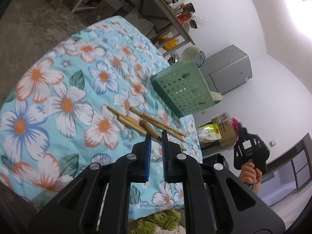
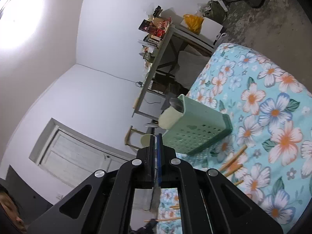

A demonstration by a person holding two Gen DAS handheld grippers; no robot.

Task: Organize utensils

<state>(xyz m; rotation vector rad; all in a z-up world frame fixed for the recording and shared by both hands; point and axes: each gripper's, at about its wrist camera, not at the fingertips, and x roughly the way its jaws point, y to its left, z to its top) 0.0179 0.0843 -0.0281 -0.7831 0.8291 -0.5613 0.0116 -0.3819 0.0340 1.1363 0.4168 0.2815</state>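
Several wooden utensils [image 1: 148, 123] lie side by side on the floral cloth, just in front of my left gripper [image 1: 156, 135], which is open with its blue pads either side of a thicker wooden handle [image 1: 148, 127]. A green perforated basket [image 1: 183, 89] stands beyond them. In the right wrist view the basket [image 2: 195, 134] holds a cream utensil cup with a spoon. My right gripper [image 2: 155, 138] is shut and empty, held in the air left of the basket; the utensil ends [image 2: 234, 160] lie to its right. The right gripper also shows in the left wrist view [image 1: 248, 150].
The table is covered with a light blue floral cloth [image 1: 68, 89]. Behind stand a grey shelf table with boxes [image 1: 171, 13], a grey fridge [image 1: 228, 72], cardboard boxes [image 1: 224, 130], and a yellow bag [image 2: 193, 22]. A door [image 2: 72, 156] is in the wall.
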